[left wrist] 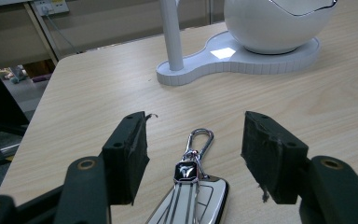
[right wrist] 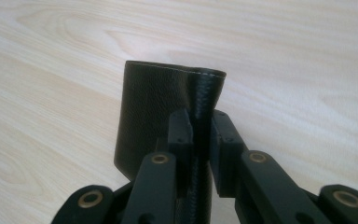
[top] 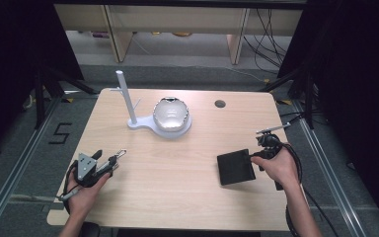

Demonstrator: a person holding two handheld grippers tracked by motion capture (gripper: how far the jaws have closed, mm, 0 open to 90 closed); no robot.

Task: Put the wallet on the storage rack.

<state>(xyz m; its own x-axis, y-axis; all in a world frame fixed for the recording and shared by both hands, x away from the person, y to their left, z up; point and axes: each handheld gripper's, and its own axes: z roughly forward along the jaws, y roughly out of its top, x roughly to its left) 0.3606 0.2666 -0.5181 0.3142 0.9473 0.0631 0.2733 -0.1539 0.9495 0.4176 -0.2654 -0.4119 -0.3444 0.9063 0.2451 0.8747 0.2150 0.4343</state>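
Note:
A silver car key fob with a carabiner clip (left wrist: 193, 177) lies on the wooden table (top: 177, 173), between the spread jaws of my left gripper (left wrist: 193, 156), which stands open around it without touching. In the high view that gripper (top: 109, 165) sits at the table's front left with the key (top: 118, 156) at its tip. My right gripper (right wrist: 200, 135) is shut on the edge of a black leather wallet (right wrist: 149, 107), which stands partly folded. From above, the wallet (top: 234, 167) lies flat at the front right, and the right gripper (top: 254, 157) meets its right edge.
A white stand with an upright post (top: 126, 98) and a glossy white bowl (top: 170, 113) sits at the table's back centre. A round cable hole (top: 220, 103) lies to its right. Black curtains and frame legs flank the table.

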